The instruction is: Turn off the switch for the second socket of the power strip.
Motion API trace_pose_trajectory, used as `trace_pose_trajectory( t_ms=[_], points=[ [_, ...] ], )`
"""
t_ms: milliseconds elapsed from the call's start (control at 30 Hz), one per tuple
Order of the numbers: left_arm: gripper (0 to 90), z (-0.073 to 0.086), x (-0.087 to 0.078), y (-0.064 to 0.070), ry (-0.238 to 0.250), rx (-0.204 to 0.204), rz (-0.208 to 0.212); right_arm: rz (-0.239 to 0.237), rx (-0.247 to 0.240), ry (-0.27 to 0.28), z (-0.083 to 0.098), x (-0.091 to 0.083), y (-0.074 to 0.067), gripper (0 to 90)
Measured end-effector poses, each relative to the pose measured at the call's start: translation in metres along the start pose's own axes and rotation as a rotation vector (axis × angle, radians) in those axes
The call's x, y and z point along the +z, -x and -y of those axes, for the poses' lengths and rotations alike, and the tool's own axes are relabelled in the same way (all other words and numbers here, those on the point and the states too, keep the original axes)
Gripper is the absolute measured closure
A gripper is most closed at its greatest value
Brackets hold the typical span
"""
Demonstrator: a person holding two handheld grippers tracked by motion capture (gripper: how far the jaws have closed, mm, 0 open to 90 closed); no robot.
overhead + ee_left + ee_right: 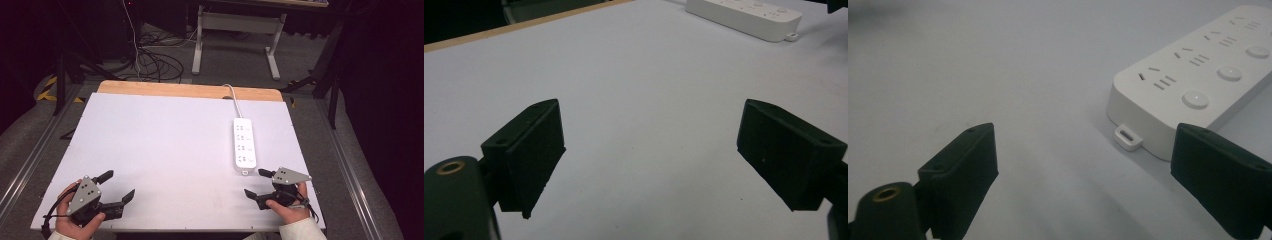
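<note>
White table top [165,145], wooden far edge [165,90], perhaps cables [155,62] on floor

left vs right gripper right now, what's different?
The left gripper sits at the table's near left corner, far from the power strip; the right gripper sits just below the strip's near end. The left points up and right across the table, the right points left. Both are open, holding nothing, each in a hand.

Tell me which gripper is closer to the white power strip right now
Right. The right gripper sits just below the power strip's near end, jaws open and apart from it. The left gripper rests at the table's near left corner, far across from it.
</note>
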State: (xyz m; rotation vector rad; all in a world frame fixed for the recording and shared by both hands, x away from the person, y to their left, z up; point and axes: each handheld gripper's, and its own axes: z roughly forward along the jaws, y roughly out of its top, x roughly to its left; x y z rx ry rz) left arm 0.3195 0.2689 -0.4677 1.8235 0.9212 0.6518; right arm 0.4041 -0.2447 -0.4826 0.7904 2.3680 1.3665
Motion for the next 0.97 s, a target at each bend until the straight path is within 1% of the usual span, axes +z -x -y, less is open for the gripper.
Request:
trace_pose_trajectory(
  t_ms=[133, 267, 333, 367, 400, 467, 533, 633, 667, 700, 733, 867, 967],
  points=[
    [12.1, 0.003, -0.001, 0.000, -0.006, -0.004, -0.003, -0.008, 0.000, -0.001, 0.003, 0.001, -0.002, 11.0],
    [11.8, 0.003, -0.001, 0.001, -0.001, -0.007, 0.003, 0.003, -0.013, -0.029, 0.006, 0.004, -0.004, 10.6],
    [11.8, 0.003, 0.000, 0.001, -0.006, 0.004, 0.002, -0.003, -0.007, -0.026, 0.006, 0.004, -0.003, 11.1],
    [11.8, 0.003, 0.000, 0.002, -0.011, 0.006, -0.002, -0.011, -0.002, -0.022, 0.006, 0.004, -0.003, 11.4],
    [11.9, 0.003, 0.000, 0.001, -0.016, 0.016, -0.010, -0.014, 0.002, -0.021, 0.006, 0.004, -0.003, 11.4],
    [12.0, 0.002, 0.000, 0.001, -0.015, 0.018, -0.016, -0.001, -0.004, -0.018, 0.007, 0.003, -0.001, 11.5],
    [12.0, 0.002, 0.000, 0.001, -0.018, 0.026, -0.018, 0.023, -0.009, -0.010, 0.008, 0.001, -0.001, 11.7],
    [11.9, 0.002, 0.000, 0.001, -0.016, 0.013, -0.011, 0.055, -0.018, 0.018, 0.007, -0.002, 0.000, 12.0],
    [11.8, 0.002, -0.001, 0.000, -0.015, 0.008, -0.006, 0.054, -0.019, 0.026, 0.007, -0.003, 0.000, 11.9],
    [11.7, 0.002, -0.001, 0.000, -0.013, 0.002, -0.004, 0.040, -0.012, 0.039, 0.007, -0.004, 0.000, 11.8],
    [11.6, 0.002, -0.001, 0.001, -0.011, -0.012, -0.001, 0.032, -0.009, 0.046, 0.006, -0.004, -0.001, 11.6],
    [11.4, 0.002, -0.002, 0.001, -0.012, -0.004, -0.010, 0.023, -0.042, 0.062, 0.004, -0.006, -0.003, 11.8],
    [11.4, 0.001, -0.001, 0.001, -0.007, -0.004, -0.012, 0.034, -0.054, 0.070, 0.003, -0.007, -0.003, 12.1]
  ],
)
